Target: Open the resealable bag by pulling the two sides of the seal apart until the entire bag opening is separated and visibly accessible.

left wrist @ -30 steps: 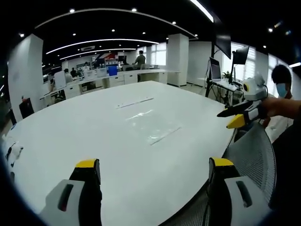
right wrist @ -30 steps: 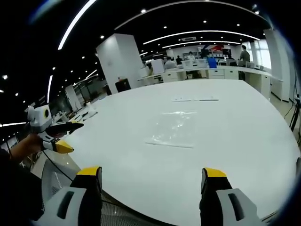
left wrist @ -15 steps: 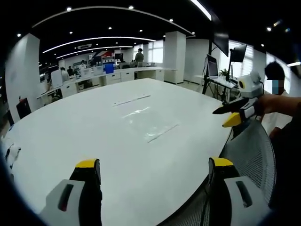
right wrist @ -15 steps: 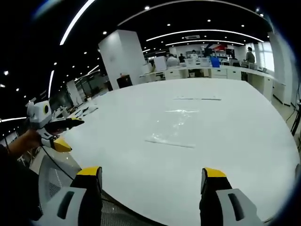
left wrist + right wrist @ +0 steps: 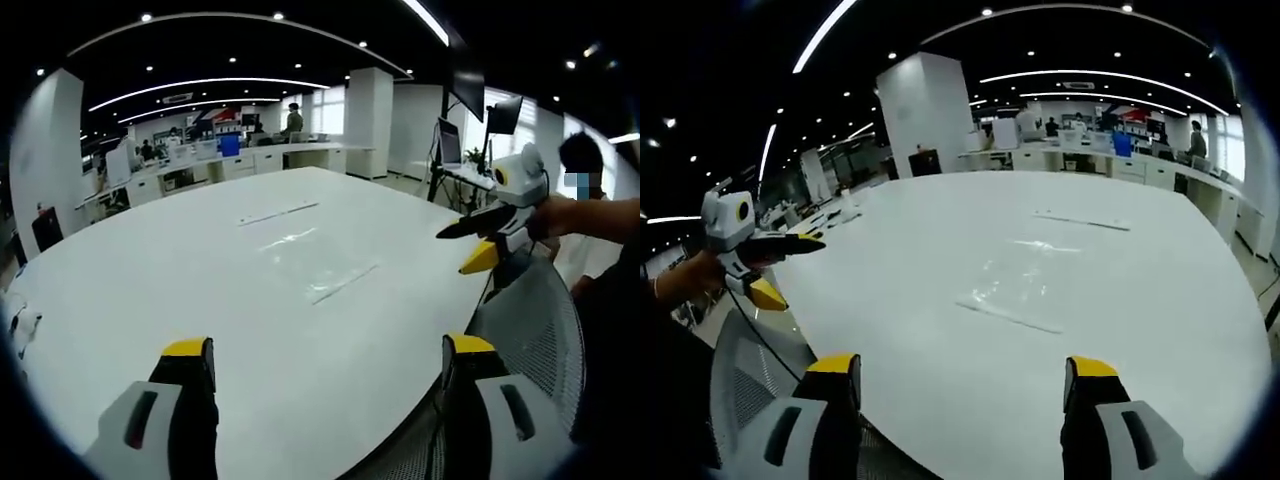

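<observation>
Left gripper (image 5: 325, 350): jaws wide apart, rising from the bottom of the left gripper view over the near edge of the white table (image 5: 150, 270); at left of the right gripper view (image 5: 775, 268) it is held level in a hand (image 5: 680, 280).
Right gripper (image 5: 965, 365): jaws spread, holding nothing.
Resealable bag (image 5: 315, 265): flat at frame centre, clear of both grippers.
Mesh chair (image 5: 535, 330): lower right.

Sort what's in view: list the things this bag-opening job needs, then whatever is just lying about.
For the job:
- clear resealable bag flat on the white table
- left gripper, open
- right gripper, open

Lying about:
- thin strip beyond the bag
- mesh chair
</observation>
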### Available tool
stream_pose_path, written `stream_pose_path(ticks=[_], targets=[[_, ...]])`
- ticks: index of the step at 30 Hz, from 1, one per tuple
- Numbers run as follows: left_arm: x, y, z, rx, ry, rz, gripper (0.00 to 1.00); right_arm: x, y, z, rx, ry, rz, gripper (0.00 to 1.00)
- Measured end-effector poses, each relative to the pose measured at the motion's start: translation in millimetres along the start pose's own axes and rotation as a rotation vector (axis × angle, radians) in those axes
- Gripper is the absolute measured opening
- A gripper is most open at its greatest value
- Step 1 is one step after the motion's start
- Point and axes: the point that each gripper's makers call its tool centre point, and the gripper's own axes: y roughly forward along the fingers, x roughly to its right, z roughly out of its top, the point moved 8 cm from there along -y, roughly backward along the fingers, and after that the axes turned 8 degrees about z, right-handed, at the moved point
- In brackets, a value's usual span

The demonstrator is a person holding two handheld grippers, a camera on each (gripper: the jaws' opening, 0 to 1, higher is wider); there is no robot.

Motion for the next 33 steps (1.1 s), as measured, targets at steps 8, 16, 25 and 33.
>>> stream_pose_path(ticks=[8, 16, 25, 33], targets=[[1.5, 6.3, -0.6, -0.011, 0.014, -0.023, 0.92, 5.4, 17.3, 9.4, -0.046, -0.071, 0.041, 0.81], [-7.0, 11.0, -2.5, -0.029, 0.013, -0.01, 0.93, 12.9, 36.5, 19.3, -0.076, -0.107, 0.073, 0.8], [-8.8, 24.2, -0.6, -0.027, 0.006, -0.034, 0.92, 16.3, 62.6, 31.7, -0.122, -0.191, 0.133, 0.77], [-11.0, 29.1, 1.5, -0.025, 0.014, -0.049, 0.92, 22.4, 85.9, 42.5, -0.13, -0.191, 0.189, 0.75]])
